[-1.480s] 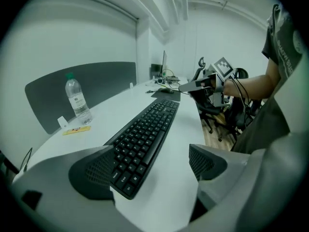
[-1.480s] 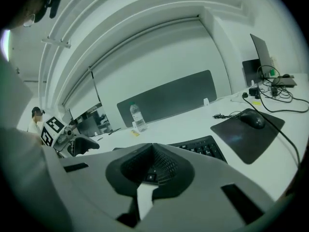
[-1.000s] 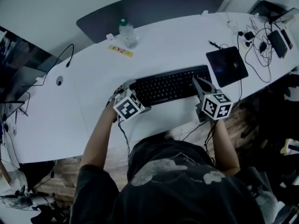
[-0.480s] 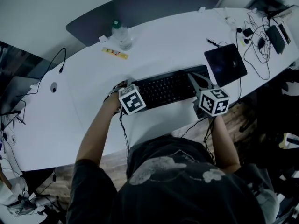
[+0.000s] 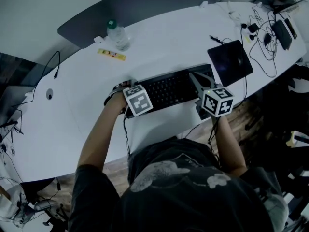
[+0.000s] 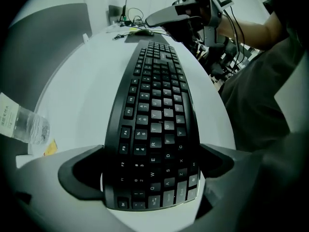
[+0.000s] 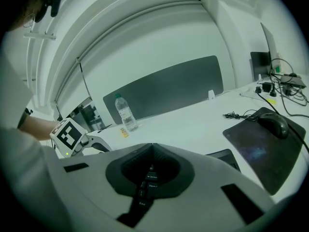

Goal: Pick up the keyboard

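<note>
A black keyboard (image 5: pixel 174 87) lies near the front edge of the white table (image 5: pixel 72 110). My left gripper (image 5: pixel 131 92) points steeply down over its left end. In the left gripper view the jaws (image 6: pixel 151 178) are opening and straddle that end of the keyboard (image 6: pixel 154 105), one jaw on each long side, without clearly pressing on it. My right gripper (image 5: pixel 193 75) is shut, its joined tips over the keyboard's right end. In the right gripper view the closed jaws (image 7: pixel 152 145) hide most of the keyboard (image 7: pixel 223 157); nothing is held.
A water bottle (image 5: pixel 117 35) and a yellow strip (image 5: pixel 112 55) stand at the back left. Right of the keyboard lies a dark mouse pad (image 5: pixel 231 62) with a mouse (image 7: pixel 273 124). Tangled cables (image 5: pixel 263 33) crowd the far right. A dark divider panel (image 5: pixel 145 8) lines the back edge.
My left gripper has tipped downward and sunk over the keyboard's left end. The right gripper stays shut at the right end. The head view has shifted.
</note>
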A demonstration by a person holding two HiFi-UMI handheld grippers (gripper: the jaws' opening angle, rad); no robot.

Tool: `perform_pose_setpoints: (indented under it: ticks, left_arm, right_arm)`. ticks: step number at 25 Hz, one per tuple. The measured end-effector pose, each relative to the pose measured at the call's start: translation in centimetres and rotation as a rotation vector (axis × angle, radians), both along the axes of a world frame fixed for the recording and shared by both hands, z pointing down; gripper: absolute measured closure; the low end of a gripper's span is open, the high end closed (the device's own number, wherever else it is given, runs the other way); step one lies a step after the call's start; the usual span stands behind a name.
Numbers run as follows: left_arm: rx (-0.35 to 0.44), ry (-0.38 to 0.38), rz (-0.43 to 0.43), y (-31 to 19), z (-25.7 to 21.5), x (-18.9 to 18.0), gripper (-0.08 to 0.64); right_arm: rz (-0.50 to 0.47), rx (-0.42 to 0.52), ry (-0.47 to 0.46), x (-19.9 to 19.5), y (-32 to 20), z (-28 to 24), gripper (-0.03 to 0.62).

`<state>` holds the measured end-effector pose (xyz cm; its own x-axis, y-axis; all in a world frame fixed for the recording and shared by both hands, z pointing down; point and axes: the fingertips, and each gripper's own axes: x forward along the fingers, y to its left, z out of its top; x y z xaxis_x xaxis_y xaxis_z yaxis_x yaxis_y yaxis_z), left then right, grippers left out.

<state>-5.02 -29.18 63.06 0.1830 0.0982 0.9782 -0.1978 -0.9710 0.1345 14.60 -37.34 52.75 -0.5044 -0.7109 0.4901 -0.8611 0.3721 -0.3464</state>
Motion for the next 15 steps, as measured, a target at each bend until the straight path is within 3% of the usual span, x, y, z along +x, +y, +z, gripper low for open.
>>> perform_pose_setpoints:
  ticks: [15]
  left_arm:
    - [-0.022,-0.166,0.009,0.34,0.56,0.07,-0.032]
  right_arm:
    - [-0.069,-0.017,0.034,-0.93,-0.09,0.75,0.592]
